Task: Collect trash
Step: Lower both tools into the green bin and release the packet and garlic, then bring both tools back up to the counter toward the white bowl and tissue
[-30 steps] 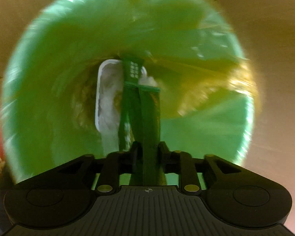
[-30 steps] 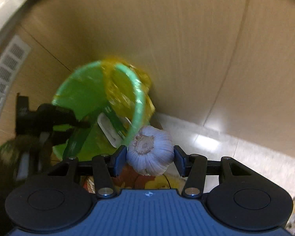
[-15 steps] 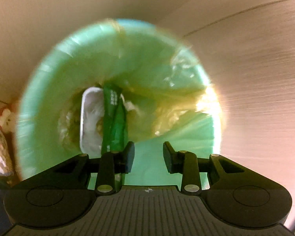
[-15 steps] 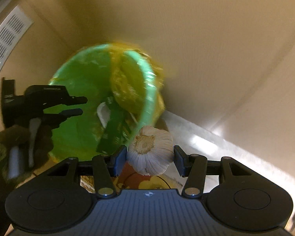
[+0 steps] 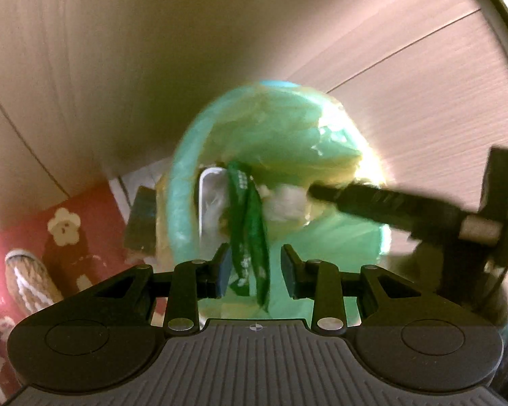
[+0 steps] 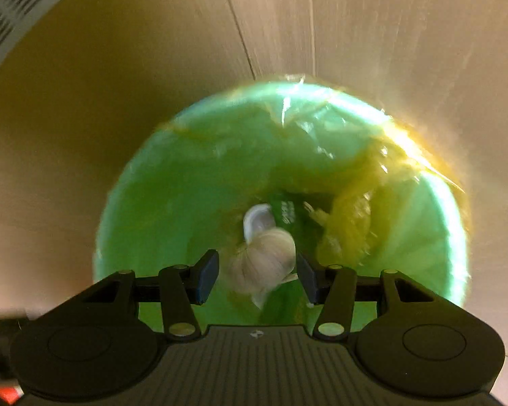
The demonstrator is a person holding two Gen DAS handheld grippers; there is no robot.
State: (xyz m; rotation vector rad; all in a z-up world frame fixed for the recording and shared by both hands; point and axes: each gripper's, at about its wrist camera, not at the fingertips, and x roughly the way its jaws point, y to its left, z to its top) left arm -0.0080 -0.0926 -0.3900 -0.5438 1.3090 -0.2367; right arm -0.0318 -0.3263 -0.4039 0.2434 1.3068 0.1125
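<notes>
A green bin with a yellowish liner [image 5: 338, 243] [image 6: 186, 203] stands on the wooden floor. Inside lie a green wrapper [image 5: 250, 223] [image 6: 289, 211] and a white tray [image 5: 210, 203] [image 6: 257, 218]. My left gripper [image 5: 254, 270] is open and empty, above the bin's near rim. My right gripper [image 6: 257, 272] is open over the bin's mouth; a garlic bulb [image 6: 266, 264] is between its jaws, blurred, touching neither pad. In the left wrist view the right gripper reaches in from the right, its fingers [image 5: 372, 203] over the bin.
A red mat with flower prints [image 5: 50, 237] lies left of the bin, with a beige shoe [image 5: 27, 280] on it. A dark flat object [image 5: 142, 223] leans by the bin's left side. Wooden floor [image 5: 423, 101] surrounds the bin.
My right gripper moved over the bin and opened, letting go of the garlic. My left gripper, which released the green wrapper earlier, has pulled back from the bin.
</notes>
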